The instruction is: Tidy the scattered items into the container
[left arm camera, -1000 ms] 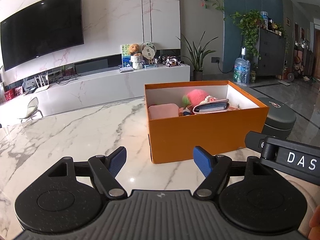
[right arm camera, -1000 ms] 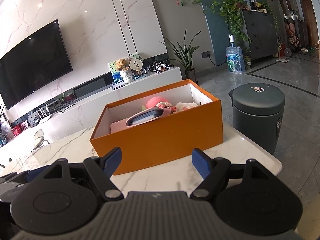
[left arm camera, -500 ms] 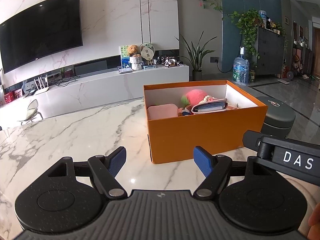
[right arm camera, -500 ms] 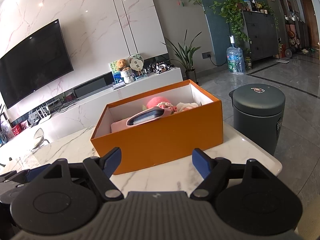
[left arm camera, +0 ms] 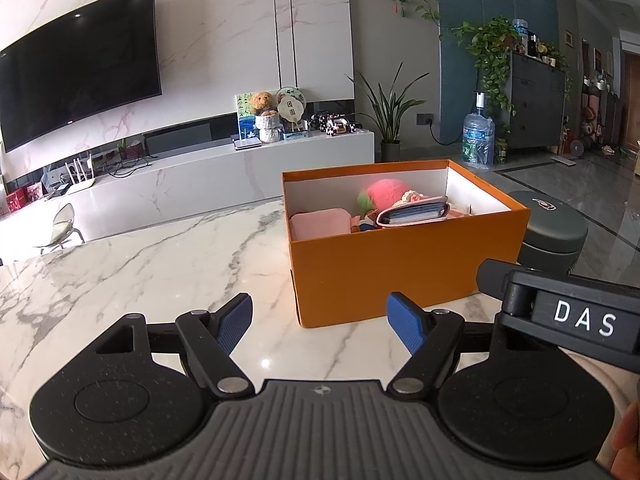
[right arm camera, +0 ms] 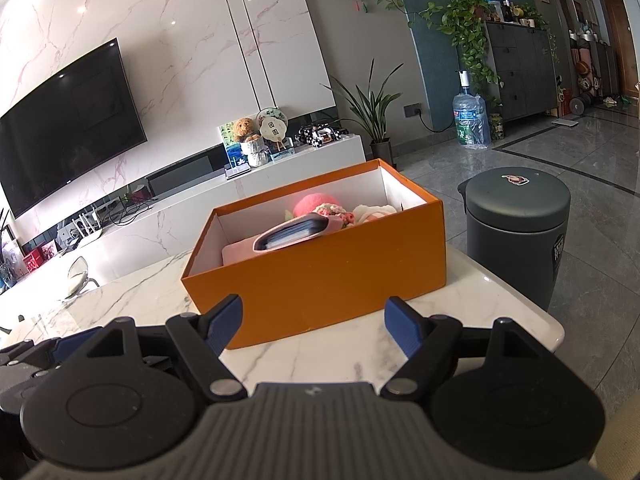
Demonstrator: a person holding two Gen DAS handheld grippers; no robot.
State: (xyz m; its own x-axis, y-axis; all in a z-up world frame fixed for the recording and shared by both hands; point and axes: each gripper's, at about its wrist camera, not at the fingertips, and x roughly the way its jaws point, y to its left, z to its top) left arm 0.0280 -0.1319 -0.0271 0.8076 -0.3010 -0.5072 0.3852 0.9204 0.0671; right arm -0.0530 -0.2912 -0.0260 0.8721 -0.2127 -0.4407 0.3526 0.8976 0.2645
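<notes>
Nothing has moved: both hand-held grippers, left and right, hover wide and empty before the orange box on the worktop. Items appear already inside; scan for strays.

I see a marble wall with a television, a white media console, and grey floor tiles.

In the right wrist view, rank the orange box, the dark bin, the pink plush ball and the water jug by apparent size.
1. orange box
2. dark bin
3. and 4. pink plush ball, half hidden, and water jug, far off: too close to rank.
</notes>
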